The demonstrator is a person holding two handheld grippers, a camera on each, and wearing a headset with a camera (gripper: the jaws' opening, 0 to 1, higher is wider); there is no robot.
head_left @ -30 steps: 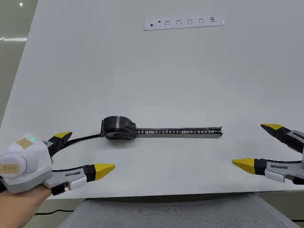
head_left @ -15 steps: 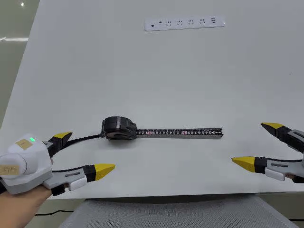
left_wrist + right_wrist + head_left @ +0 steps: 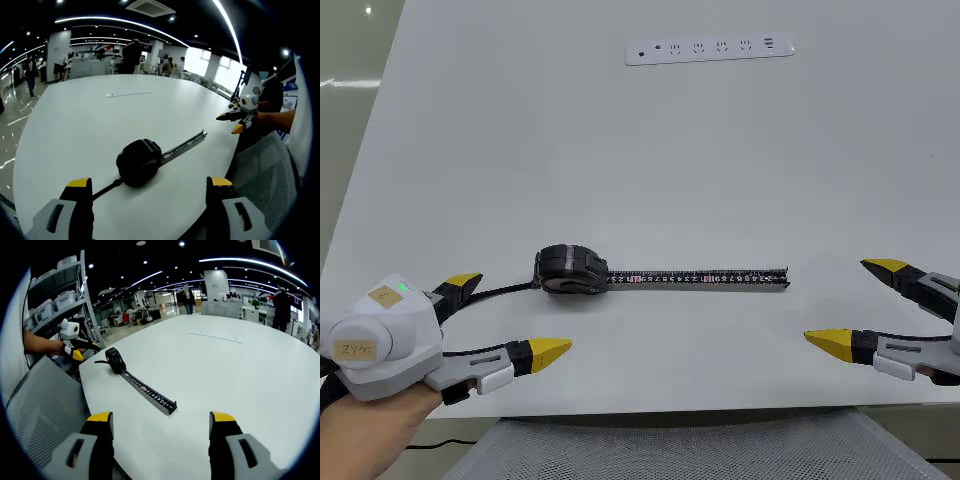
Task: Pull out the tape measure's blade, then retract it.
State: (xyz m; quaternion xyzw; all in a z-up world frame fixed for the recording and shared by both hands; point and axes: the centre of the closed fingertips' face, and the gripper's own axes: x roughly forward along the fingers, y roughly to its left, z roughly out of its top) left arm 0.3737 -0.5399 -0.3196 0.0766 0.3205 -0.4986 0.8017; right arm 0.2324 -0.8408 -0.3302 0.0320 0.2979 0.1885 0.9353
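Black round-cased tape measure on white tabletop, black graduated blade extended; left gripper and right gripper flank it, wide open, empty. Retraction likely next: steady case, release blade

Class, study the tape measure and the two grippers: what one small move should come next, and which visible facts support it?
Probably ease the left gripper forward around the tape measure's case. The blade already lies pulled out on the table; the left and the right gripper are open and hold nothing; the left is nearer the case, so steadying it seems the first step toward retracting.
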